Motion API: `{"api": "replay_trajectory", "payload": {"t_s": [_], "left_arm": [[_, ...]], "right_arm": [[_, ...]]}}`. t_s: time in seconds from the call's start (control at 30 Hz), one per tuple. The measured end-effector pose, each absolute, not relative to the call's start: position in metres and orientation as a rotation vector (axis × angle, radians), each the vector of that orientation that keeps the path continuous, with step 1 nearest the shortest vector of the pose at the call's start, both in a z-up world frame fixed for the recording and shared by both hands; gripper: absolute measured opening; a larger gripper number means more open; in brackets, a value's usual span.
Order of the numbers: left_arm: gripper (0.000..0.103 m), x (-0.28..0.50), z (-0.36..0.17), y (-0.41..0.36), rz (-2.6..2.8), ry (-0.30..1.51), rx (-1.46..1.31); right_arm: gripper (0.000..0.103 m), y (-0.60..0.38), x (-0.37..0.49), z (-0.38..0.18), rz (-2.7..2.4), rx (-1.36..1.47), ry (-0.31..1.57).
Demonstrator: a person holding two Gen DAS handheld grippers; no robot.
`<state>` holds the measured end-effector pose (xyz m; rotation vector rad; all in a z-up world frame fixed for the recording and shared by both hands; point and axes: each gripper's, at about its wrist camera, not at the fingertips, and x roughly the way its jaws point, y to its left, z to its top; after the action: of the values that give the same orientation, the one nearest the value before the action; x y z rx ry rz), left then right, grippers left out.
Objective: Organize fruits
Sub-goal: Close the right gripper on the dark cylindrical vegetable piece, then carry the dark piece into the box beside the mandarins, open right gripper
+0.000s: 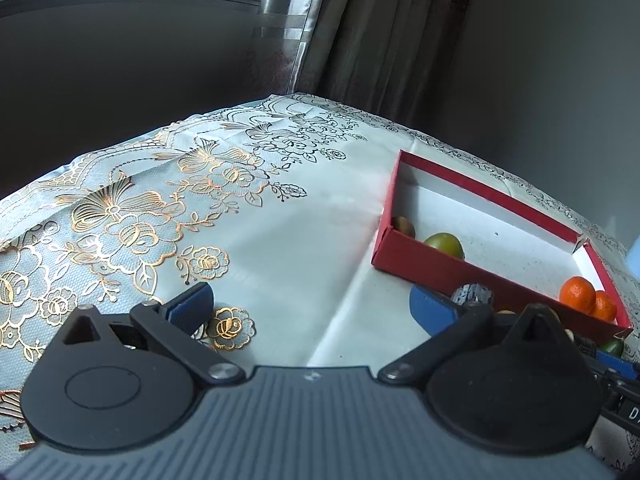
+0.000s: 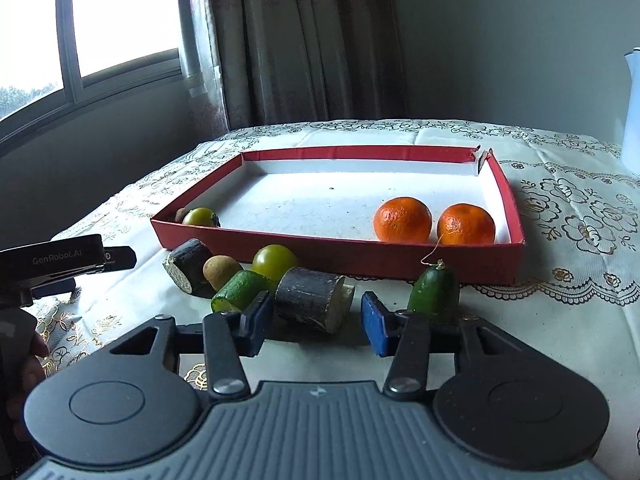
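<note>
Two mandarins already sit side by side at the right end of the red tray, and a yellow-green round fruit with a small brown one beside it lies in the near left corner. Outside, along the tray's front wall on the cloth-covered surface, wait the rest: two dark cane pieces, the left cane piece and the nearer cane piece, a small brown fruit, a second yellow-green fruit, a green cut piece and a green fruit on the right.

The right tongs are spread wide, holding nothing, with the nearer cane piece lying just ahead of the gap, closer to the left pad. The likely step is to take that piece. To do it well, shift a little so the piece sits centred between the pads, and close across its round barrel, not its cut ends, since it may roll. The green cut piece lies close against the left pad, so approach without nudging it.

The left tongs are also open and empty, over bare cloth to the left of the tray; they could steady the tray if needed.
</note>
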<state>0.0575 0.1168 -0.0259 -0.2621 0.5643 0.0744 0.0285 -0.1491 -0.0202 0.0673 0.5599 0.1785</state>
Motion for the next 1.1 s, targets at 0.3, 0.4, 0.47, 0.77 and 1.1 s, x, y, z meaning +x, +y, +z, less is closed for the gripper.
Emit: {"api": "replay_trajectory", "payload": {"t_s": [0.3, 0.4, 0.47, 0.77, 1.1], "left_arm": [[0.103, 0.058, -0.027, 0.117, 0.076, 0.567, -0.256], [0.103, 0.058, -0.027, 0.116, 0.078, 0.568, -0.253], [0.103, 0.058, -0.027, 0.116, 0.079, 0.569, -0.252], [0.103, 0.059, -0.027, 0.116, 0.085, 0.578, -0.237], [0.103, 0.063, -0.028, 0.111, 0.105, 0.597, -0.204]], "right_arm": [[0.046, -0.155, 0.049, -0.025, 0.195, 0.118, 0.605], [0.045, -0.156, 0.048, -0.024, 0.205, 0.125, 0.599], [0.045, -0.156, 0.046, -0.023, 0.214, 0.131, 0.583], [0.045, -0.158, 0.028, -0.01, 0.229, 0.135, 0.515], [0.045, -0.17, 0.022, 0.003, 0.205, 0.137, 0.457]]}}
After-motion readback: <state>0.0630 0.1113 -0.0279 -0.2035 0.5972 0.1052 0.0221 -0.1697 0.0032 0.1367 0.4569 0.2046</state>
